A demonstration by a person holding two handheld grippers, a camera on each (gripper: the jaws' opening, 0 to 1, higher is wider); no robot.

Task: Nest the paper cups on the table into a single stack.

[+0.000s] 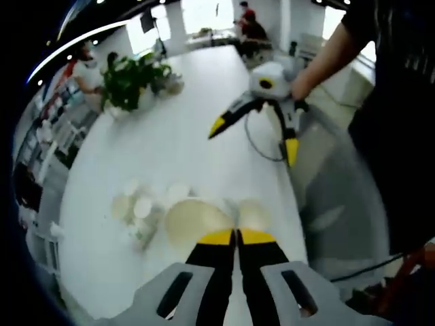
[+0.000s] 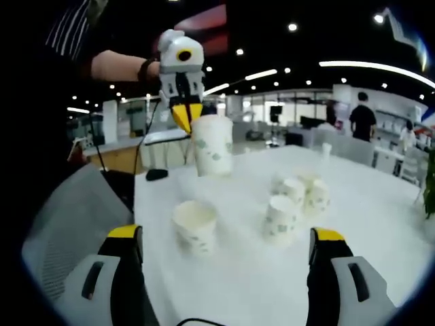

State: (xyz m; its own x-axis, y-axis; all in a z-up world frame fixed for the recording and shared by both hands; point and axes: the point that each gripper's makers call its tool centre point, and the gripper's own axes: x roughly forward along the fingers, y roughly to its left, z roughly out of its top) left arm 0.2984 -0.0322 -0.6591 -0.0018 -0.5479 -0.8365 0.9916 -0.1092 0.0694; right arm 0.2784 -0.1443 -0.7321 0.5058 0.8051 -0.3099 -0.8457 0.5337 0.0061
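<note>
The left gripper [image 2: 188, 115], jaws pinched on a lifted white patterned paper cup's [image 2: 212, 145] rim, should lower it into the upright cup [image 2: 195, 227] below on the white table [image 2: 380, 224]; the right gripper [image 1: 262, 132] is wide open, empty

A white paper cup [image 2: 213, 145] with faint green specks hangs upright above the white table [image 2: 380, 224]. Another cup [image 2: 195, 227] stands open-mouthed on the table near it. Further right, a cluster of cups [image 2: 296, 197] stands upside down, close together.
</note>
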